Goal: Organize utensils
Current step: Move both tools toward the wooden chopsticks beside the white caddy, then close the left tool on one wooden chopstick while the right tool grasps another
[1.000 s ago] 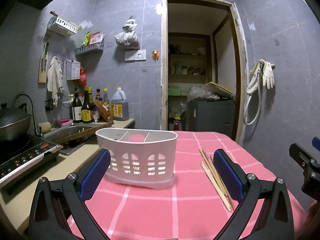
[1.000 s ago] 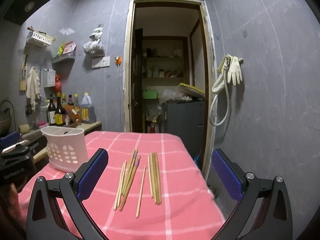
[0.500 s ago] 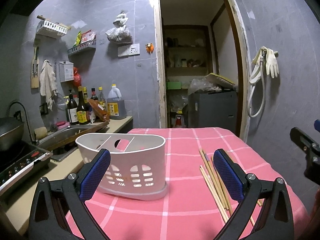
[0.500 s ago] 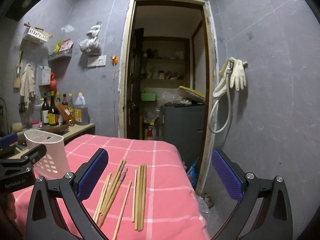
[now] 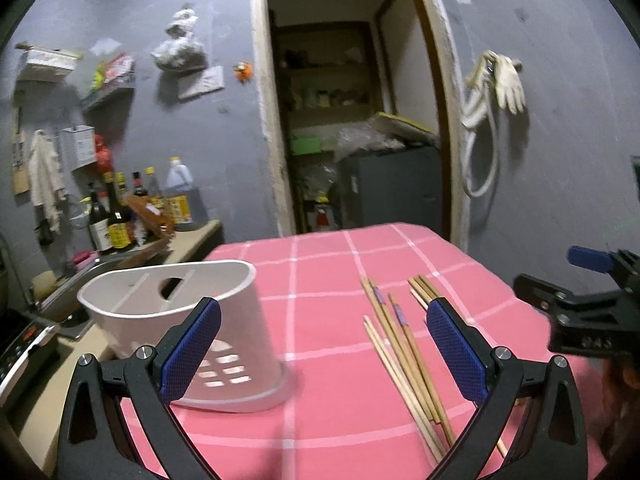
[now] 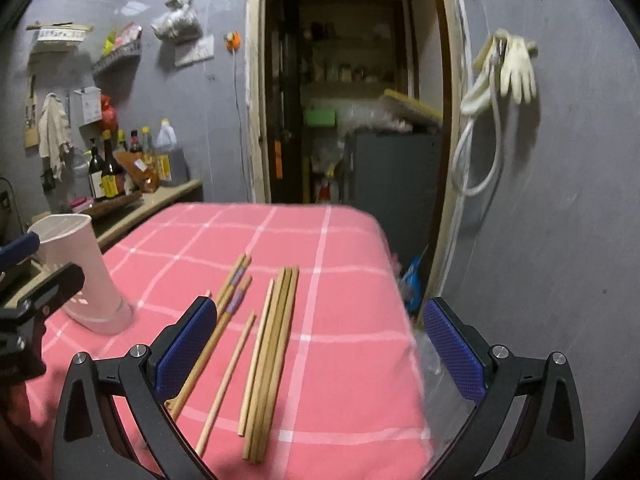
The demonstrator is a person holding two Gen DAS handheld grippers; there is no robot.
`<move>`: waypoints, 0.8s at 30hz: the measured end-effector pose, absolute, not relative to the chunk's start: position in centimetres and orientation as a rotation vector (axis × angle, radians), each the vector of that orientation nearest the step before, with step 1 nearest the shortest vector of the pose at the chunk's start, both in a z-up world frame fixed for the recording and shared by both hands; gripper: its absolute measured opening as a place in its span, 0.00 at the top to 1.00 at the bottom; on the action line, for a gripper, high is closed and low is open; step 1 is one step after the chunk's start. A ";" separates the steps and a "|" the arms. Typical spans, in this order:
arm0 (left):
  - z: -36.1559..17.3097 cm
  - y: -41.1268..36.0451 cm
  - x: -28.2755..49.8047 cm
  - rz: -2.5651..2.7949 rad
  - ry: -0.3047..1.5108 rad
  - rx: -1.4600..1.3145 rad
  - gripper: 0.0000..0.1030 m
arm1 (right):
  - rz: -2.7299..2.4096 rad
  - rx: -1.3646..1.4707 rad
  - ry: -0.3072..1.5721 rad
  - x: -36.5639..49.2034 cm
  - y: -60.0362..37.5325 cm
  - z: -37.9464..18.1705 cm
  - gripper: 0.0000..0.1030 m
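Both my claws are spread wide and hold nothing. The chopsticks [image 6: 256, 344] lie loose on the pink tabletop [image 6: 344, 280], none yet in the caddy [image 5: 188, 320].

From the right claw [image 6: 320, 348] the chopsticks sit straight ahead and just below, inside the gap between its fingers, toward the left finger [image 6: 186, 344]. Their long axes run away from me, nearly in line with the way this claw points, so the fingers stand to either side of the sticks. A close bundle lies nearest the middle of the gap; a single stick and a purple-banded pair fan off to its left.

From the left claw [image 5: 320, 352] the same chopsticks [image 5: 404, 356] lie ahead toward its right finger [image 5: 456, 352], while the caddy stands upright behind its left finger [image 5: 190, 348].

I judge the right claw the nearer and better lined up for picking; the left suits steadying the caddy.
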State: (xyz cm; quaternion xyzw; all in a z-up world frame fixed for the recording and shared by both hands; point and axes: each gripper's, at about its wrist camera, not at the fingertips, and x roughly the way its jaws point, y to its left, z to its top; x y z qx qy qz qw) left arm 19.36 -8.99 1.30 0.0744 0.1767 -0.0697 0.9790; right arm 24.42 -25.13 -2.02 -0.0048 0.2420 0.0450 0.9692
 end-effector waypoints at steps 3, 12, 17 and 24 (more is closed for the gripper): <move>0.6 -9.6 20.5 -0.170 0.396 0.170 0.03 | 0.111 -0.009 0.552 25.7 -25.3 -2.8 0.18; -2.4 -11.1 23.6 -0.249 0.533 0.199 0.32 | 0.198 0.000 0.708 29.6 -25.4 -4.7 0.51; -4.2 -10.9 25.8 -0.274 0.648 0.169 0.51 | 0.223 -0.010 0.761 31.1 -25.1 -5.2 0.61; -5.4 -10.4 27.7 -0.291 0.758 0.126 0.65 | 0.233 -0.022 0.818 32.8 -24.8 -5.9 0.66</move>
